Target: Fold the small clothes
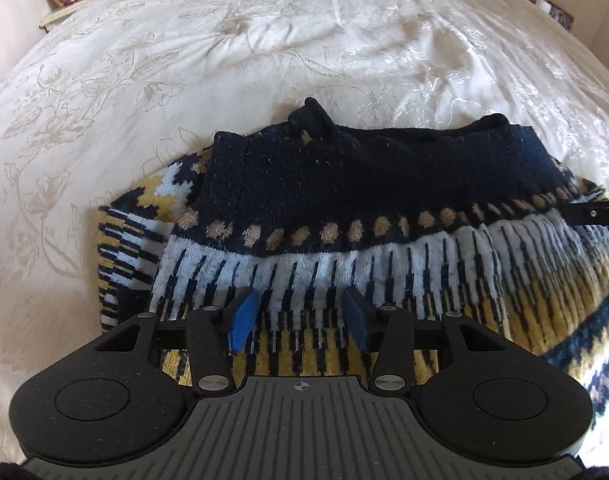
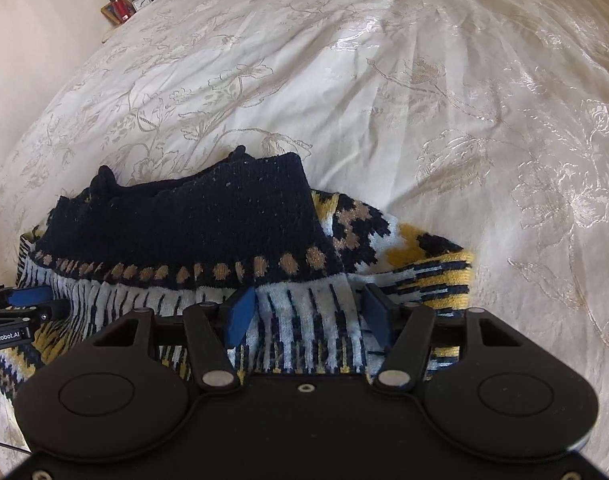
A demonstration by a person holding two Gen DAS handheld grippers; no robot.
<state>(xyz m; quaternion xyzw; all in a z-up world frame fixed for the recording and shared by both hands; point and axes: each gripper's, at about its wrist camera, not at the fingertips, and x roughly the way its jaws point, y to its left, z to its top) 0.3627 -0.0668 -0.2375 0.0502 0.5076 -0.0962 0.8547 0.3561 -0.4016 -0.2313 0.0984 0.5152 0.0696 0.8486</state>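
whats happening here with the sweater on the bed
A person is working with two handheld grippers over a patterned knit sweater that lies partly folded on a cream embroidered bedspread. The left gripper and right gripper both hover low over the white-and-navy striped band, side by side. The jaws of both stand apart, with knit below them but nothing pinched. The navy section is already doubled over the rest.

Sweater cut off at frame's edge
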